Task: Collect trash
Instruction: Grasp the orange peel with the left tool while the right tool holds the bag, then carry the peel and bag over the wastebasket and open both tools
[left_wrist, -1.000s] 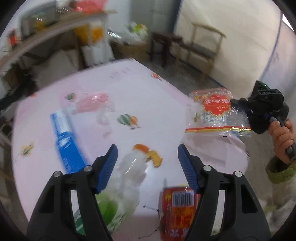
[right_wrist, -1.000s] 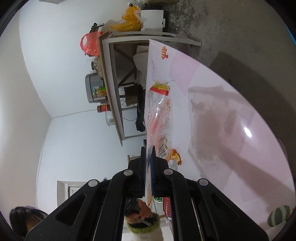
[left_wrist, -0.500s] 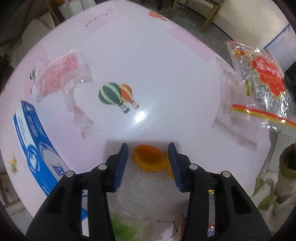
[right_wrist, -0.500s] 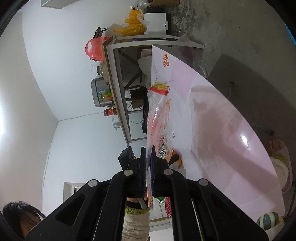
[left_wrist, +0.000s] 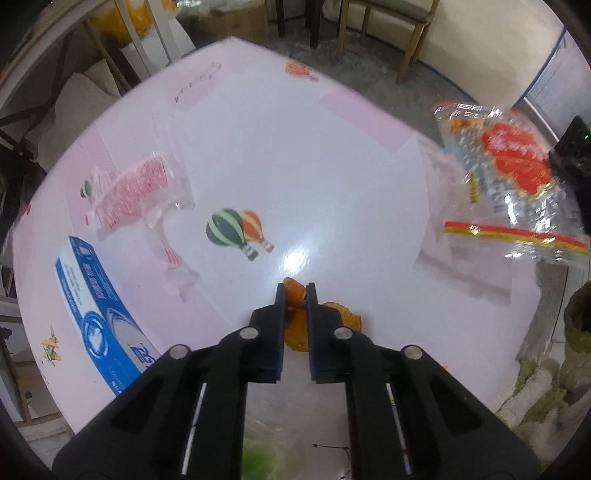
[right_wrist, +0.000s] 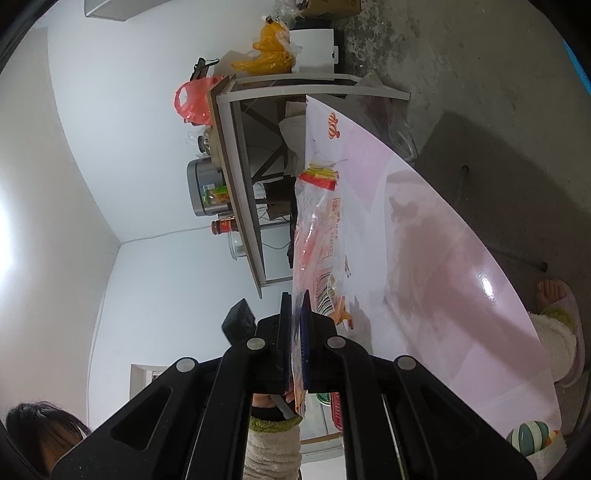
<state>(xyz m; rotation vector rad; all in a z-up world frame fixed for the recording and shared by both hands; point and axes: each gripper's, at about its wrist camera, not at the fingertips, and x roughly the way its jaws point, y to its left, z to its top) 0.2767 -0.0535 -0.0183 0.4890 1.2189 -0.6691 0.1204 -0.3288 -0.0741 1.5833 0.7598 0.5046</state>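
Note:
My left gripper is shut on an orange peel lying on the pink table; more peel lies just right of the fingers. My right gripper is shut on a clear snack bag with red print and holds it off the table's right edge; the bag also shows in the left wrist view. A clear wrapper with pink print lies at the table's left. A clear plastic bag with something green lies under my left gripper.
A blue and white box lies at the table's left front. Hot-air balloon prints decorate the tabletop. A wooden chair stands behind the table. A shelf with a pot and bags stands beyond.
My left gripper has moved forward over the plastic bag and closed from wide open onto the orange peel. My right gripper still holds the snack bag, little moved.

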